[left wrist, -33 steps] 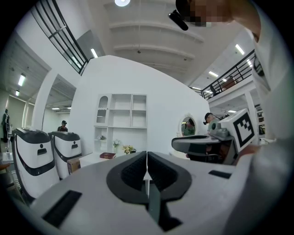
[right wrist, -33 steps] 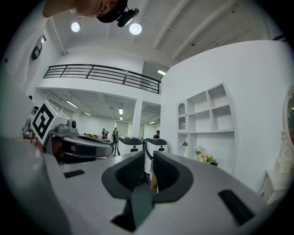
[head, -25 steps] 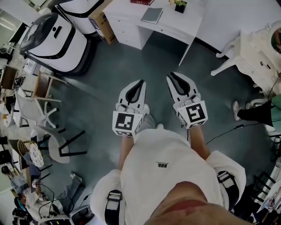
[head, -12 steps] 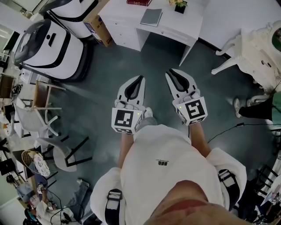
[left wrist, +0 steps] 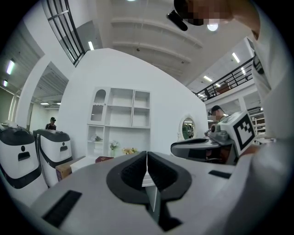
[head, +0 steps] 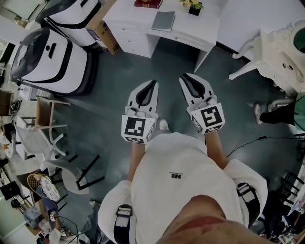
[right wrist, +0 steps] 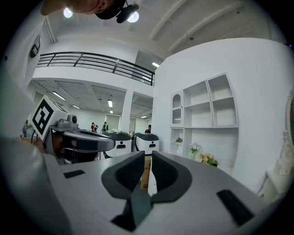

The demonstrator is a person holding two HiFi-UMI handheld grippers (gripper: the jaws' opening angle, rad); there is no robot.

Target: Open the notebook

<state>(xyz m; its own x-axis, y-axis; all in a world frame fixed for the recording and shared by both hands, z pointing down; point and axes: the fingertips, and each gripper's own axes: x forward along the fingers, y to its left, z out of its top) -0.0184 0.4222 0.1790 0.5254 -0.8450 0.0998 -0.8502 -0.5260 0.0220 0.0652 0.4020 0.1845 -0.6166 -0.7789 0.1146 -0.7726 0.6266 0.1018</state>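
Lying closed on desk (head: 131, 16), notebook (head: 163, 21) (long axis running away), left tool (head: 153, 83) pinched together, right tool (head: 183, 77) ajar

Notebook (head: 163, 21) on desk (head: 190, 26) far ahead, w/ book (head: 148, 3) behind-left (plant (head: 192, 5) behind-right).

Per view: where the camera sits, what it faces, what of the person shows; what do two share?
Head view: on head, facing down at desk, notebook; torso, left gripper, right gripper.
Left gripper view: on left gripper, facing shelves; right gripper shows.
Right gripper view: on right gripper, same shelves; left gripper shows.
Shared: shelves.
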